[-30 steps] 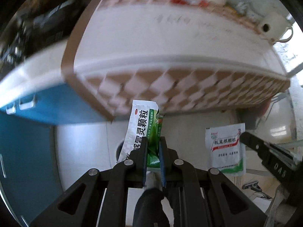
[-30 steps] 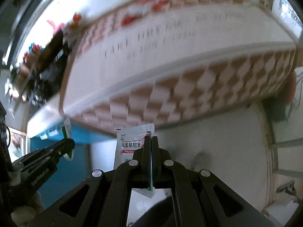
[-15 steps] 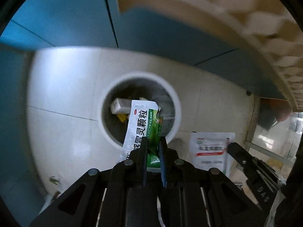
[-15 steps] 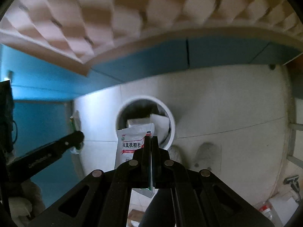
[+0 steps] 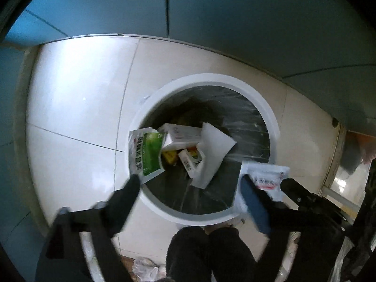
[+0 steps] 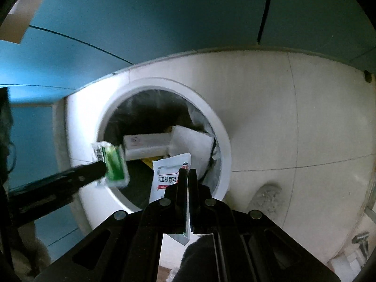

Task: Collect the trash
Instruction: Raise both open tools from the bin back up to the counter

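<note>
My left gripper [image 5: 190, 183] is open wide over a round white trash bin [image 5: 270, 115]. A green and white sachet [image 5: 145, 155] is free of its fingers and falls at the bin's left rim; it also shows blurred in the right wrist view [image 6: 112, 162]. My right gripper [image 6: 186, 176] is shut on a white sachet with red print [image 6: 169, 176], held above the bin's mouth [image 6: 221, 131]. That sachet shows in the left wrist view [image 5: 265, 176] at the bin's right rim. White boxes [image 5: 181, 136] and paper [image 5: 213, 150] lie inside the bin.
The bin stands on a pale tiled floor [image 5: 77, 98] against blue cabinet fronts [image 5: 211, 11]. The person's dark legs [image 5: 211, 253] are at the bottom. A plastic bag [image 5: 143, 268] lies on the floor near them.
Both grippers moved from the table edge down over the bin. My left gripper opened and let go of the green sachet, which drops toward the bin. My right gripper stays shut on its sachet.
</note>
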Tool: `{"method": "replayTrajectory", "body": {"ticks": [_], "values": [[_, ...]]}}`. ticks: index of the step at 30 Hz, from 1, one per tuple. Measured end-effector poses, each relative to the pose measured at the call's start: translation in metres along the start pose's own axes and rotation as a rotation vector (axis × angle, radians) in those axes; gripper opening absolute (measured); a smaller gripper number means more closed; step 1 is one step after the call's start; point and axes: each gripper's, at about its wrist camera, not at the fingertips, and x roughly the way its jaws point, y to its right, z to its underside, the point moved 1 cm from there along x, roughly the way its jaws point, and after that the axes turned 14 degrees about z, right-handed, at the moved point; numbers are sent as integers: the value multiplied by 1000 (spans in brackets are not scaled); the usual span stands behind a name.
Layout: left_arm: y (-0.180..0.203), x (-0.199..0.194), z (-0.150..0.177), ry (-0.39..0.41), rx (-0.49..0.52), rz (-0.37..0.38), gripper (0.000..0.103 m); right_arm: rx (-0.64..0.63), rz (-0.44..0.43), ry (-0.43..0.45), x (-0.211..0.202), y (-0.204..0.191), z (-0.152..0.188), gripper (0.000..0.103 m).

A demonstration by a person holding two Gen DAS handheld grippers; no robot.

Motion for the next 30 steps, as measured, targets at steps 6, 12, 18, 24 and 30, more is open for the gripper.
{"method": "replayTrajectory", "body": {"ticks": [6,12,18,24,30], "values": [[-1,-38,8,49,23,-70,97,-17,31,6,-12,-3,3,63],[25,-103,35,94,82,-164,97,-72,67,30,-73,-4,14,99],[63,-195,66,155,128,-194,97,-94,95,70,-158,1,27,103],[106,-278,102,190,177,-193,97,-97,94,129,-265,7,43,103],[138,-352,137,223,207,-142,97,-101,83,179,-369,13,66,103]]}}
